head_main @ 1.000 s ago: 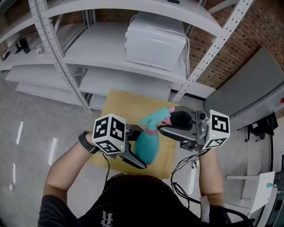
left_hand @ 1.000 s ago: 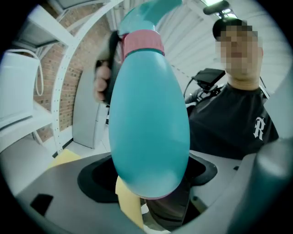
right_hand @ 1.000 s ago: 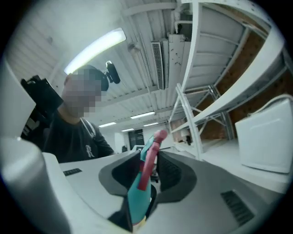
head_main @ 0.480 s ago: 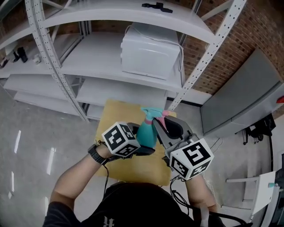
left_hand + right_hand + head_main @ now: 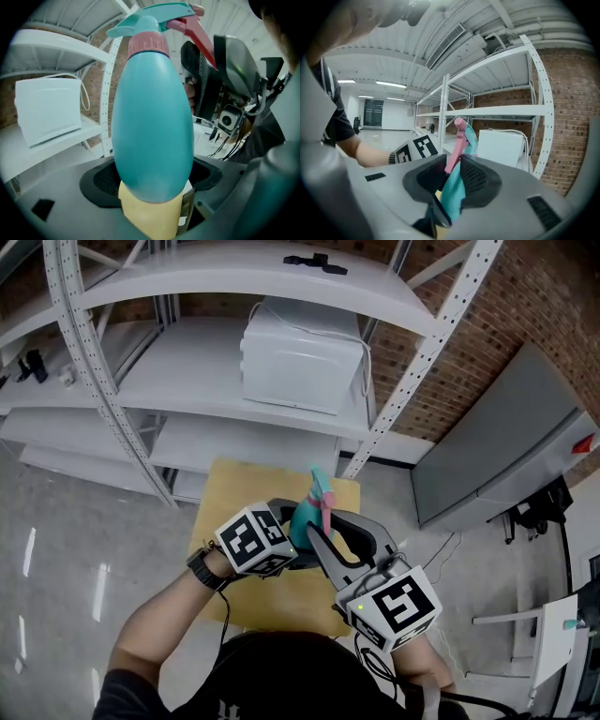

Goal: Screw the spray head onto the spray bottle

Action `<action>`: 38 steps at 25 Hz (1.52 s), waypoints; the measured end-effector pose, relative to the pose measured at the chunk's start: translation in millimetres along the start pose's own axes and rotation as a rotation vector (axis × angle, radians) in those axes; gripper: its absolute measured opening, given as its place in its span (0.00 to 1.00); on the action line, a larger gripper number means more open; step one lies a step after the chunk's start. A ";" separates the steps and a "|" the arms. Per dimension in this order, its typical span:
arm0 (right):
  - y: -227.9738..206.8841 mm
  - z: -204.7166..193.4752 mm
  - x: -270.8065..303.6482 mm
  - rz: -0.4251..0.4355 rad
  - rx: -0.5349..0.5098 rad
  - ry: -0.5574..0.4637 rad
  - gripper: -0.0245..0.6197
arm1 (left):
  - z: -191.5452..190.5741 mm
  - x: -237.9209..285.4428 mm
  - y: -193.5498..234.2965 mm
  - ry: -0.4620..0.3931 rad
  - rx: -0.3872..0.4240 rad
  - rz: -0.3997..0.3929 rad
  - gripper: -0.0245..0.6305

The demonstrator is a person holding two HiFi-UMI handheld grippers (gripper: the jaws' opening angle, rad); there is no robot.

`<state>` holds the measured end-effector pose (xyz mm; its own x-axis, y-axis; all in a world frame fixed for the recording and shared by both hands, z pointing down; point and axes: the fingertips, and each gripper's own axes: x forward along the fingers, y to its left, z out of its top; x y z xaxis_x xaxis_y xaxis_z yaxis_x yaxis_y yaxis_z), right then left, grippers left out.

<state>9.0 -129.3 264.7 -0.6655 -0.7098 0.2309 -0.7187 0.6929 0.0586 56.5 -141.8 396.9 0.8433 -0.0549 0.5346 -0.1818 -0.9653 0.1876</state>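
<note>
I can't read any words, numbers or brand names from here. One marker cube [image 5: 251, 540] and the other marker cube [image 5: 391, 607] carry only black-and-white square patterns, not letters. The white print on the shirt [image 5: 225, 706] is cut off at the frame edge and too small to make out. The pink collar [image 5: 147, 44] of the spray head [image 5: 150, 18] shows raised marks, but nothing I can read as text.

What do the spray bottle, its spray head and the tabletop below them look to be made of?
The spray bottle looks like plastic: smooth, opaque teal with a soft sheen. The spray head seems moulded plastic too, teal with a pink trigger and ribbed pink collar. The tabletop is probably wood or board: matte pale tan, grain not discernible.
</note>
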 end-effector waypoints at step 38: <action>-45.3 -21.8 24.5 -0.061 0.246 -0.116 0.24 | -30.4 9.4 10.9 0.106 -0.040 0.191 0.67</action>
<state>29.6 -175.3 288.9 -0.6282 -0.7687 0.1204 -0.7758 0.6071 -0.1720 47.1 -145.0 429.0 0.7346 -0.2062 0.6464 -0.3546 -0.9289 0.1066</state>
